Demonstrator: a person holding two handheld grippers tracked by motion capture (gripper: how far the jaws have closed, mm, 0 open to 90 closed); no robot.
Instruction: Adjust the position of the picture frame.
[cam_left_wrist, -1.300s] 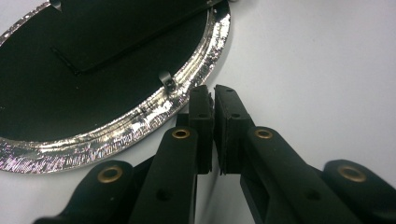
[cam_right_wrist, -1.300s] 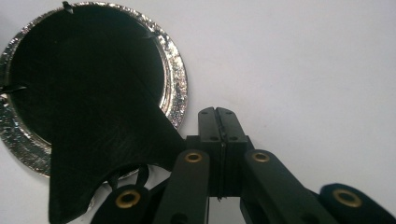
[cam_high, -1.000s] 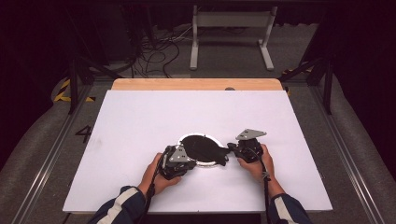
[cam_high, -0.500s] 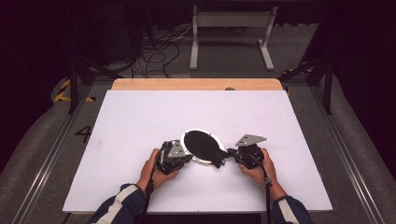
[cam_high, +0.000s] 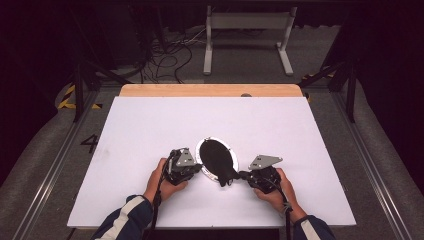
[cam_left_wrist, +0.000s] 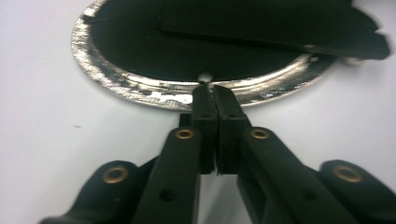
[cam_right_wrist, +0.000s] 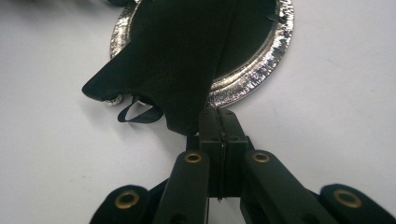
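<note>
Pinching the silver plate's (cam_high: 202, 150) near rim, the left claw (cam_high: 192, 169) steadies it mid-tabletop (cam_high: 150, 120) while the right claw (cam_high: 246, 176), clamped on the black cloth (cam_high: 219, 159), draws it rightward.

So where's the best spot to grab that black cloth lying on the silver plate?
Probably the black cloth's overhanging corner, past the silver plate's rim on the person's side. It hangs loose there beside a small loop, so a tool coming in low along the table can pinch it.
</note>
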